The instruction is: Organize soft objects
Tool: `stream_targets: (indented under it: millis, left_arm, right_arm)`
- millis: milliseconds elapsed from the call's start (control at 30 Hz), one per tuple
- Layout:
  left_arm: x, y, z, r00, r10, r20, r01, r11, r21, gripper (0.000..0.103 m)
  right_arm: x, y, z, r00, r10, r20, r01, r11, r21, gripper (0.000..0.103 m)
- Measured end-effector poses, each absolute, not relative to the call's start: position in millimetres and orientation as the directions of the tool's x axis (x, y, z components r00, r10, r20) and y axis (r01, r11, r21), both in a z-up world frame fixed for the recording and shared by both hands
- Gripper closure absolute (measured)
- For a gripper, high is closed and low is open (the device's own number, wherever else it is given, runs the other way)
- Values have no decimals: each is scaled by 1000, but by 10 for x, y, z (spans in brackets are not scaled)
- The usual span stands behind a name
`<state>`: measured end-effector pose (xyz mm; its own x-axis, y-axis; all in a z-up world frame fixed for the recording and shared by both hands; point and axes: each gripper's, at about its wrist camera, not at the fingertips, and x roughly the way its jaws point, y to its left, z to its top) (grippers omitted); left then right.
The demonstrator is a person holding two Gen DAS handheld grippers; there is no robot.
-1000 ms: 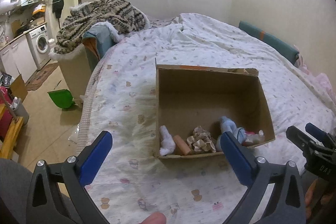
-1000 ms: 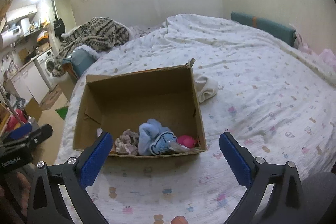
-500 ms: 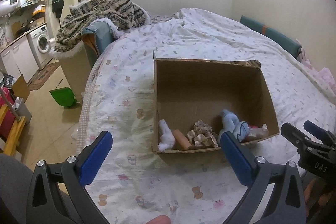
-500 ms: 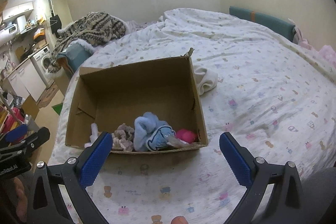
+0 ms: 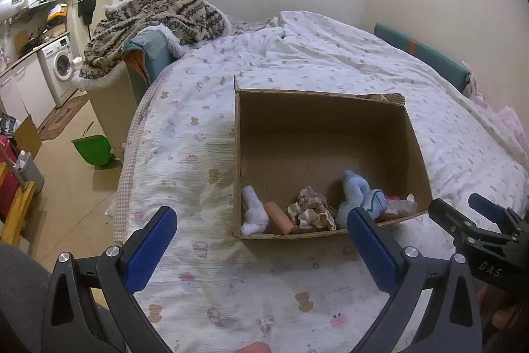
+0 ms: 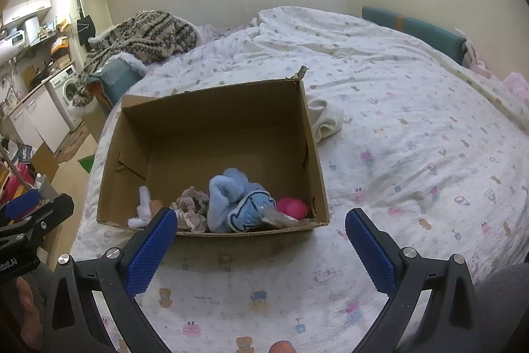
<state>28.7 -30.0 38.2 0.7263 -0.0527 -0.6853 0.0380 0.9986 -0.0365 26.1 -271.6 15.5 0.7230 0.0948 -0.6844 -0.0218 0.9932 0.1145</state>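
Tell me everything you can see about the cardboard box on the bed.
The cardboard box is brown, plain corrugated card, open at the top, with one torn corner at the far right. It sits upright on the patterned bed cover. Inside, along the near wall, lie a white soft toy, a beige scrunchie, a light blue plush and a pink item. A white cloth lies outside, against its right wall. Neither gripper touches it.

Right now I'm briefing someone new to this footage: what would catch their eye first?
An open cardboard box sits mid-bed, with a light blue plush toy and a pink item bunched against its near wall. A folded white cloth lies on the bedspread just right of the box. Both grippers hover open and empty.
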Motion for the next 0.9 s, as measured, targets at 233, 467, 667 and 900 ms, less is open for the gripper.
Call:
stream_targets:
  millis: [233, 467, 667, 900]
  left_arm:
    - [276, -305, 374, 724, -51, -688, 35, 999, -37, 0]
    - [276, -309, 374, 724, -50, -688, 34, 999, -37, 0]
    - [272, -312, 379, 723, -52, -689, 35, 999, -39, 0]
    - [277, -313, 378, 723, -52, -689, 35, 999, -38, 0]
  right_arm:
    - [260, -2715, 155, 723, 95, -685, -21, 993, 116, 0]
    - [261, -2714, 154, 723, 94, -684, -21, 993, 115, 0]
    - [260, -2713, 157, 723, 95, -685, -21, 993, 115, 0]
    - [259, -2710, 158, 722, 95, -685, -22, 993, 115, 0]
